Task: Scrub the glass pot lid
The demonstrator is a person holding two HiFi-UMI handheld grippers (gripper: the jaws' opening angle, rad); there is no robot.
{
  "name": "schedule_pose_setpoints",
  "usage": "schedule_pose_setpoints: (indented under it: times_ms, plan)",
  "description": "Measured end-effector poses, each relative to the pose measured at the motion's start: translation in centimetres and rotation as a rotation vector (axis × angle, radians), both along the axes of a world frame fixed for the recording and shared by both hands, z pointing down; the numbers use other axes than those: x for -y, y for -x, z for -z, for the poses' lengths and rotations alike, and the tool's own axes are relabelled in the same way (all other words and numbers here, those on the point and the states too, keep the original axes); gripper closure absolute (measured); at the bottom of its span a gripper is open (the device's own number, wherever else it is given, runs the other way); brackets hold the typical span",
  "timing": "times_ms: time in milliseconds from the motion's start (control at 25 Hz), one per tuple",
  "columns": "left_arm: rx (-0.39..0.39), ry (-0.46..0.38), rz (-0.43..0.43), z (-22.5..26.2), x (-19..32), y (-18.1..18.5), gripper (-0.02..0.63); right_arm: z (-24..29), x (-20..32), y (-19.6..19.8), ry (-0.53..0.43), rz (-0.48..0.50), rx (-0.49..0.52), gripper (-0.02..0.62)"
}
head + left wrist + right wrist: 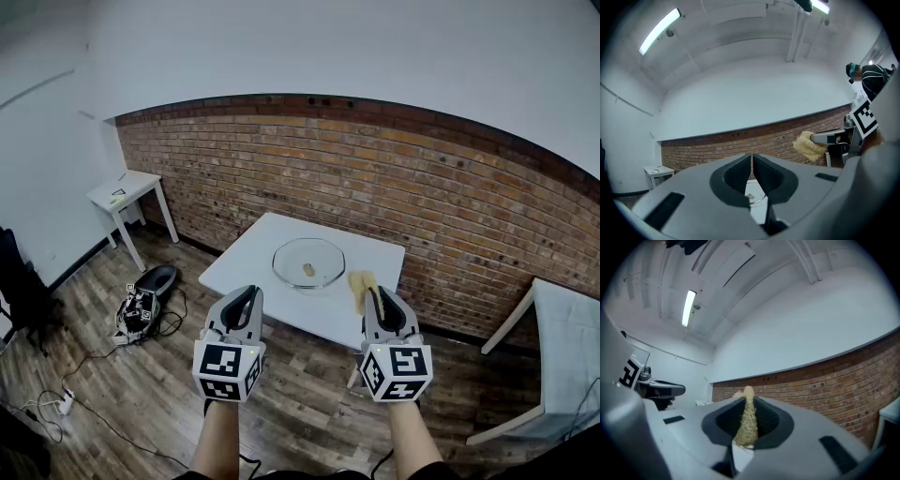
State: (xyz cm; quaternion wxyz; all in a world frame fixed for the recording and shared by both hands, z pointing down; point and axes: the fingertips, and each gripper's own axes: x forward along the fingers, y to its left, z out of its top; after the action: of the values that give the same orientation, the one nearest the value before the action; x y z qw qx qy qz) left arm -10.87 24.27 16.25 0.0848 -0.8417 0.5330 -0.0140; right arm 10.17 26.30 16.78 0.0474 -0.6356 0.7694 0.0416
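By the red brick wall point(422, 187), the round clear glass pot lid point(308, 262) lies mid white tabletop point(241, 272), so bring your right gripper point(749, 403), jaws clamped on the yellow fibrous scrubber point(360, 284), flat onto the glass; left gripper point(752, 165) jaws are together, empty.

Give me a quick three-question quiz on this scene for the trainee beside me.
1. True or false: the left tongs are shut and empty.
2. What do the right tongs grip? A) a yellow fibrous scrubbing pad B) a blue cloth C) nothing
3. Fill in: the round clear glass pot lid lies on the white ___.
Key: 1 true; 2 A; 3 table.
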Motion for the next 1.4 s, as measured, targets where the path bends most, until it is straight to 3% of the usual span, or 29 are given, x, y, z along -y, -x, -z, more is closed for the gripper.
schedule_pose_setpoints:
  times_ms: [760, 1400]
  plan:
    - [0.016, 0.019, 0.002, -1.0, 0.1, -2.3, 0.583, -0.7, 0.3, -1.8, -0.008, 0.015, 0.017, 0.538]
    - [0.036, 0.027, 0.055, -2.2, -0.4, -8.3, 0.583, -1.9, 0.8, -7.0, -0.013, 0.082, 0.011, 0.538]
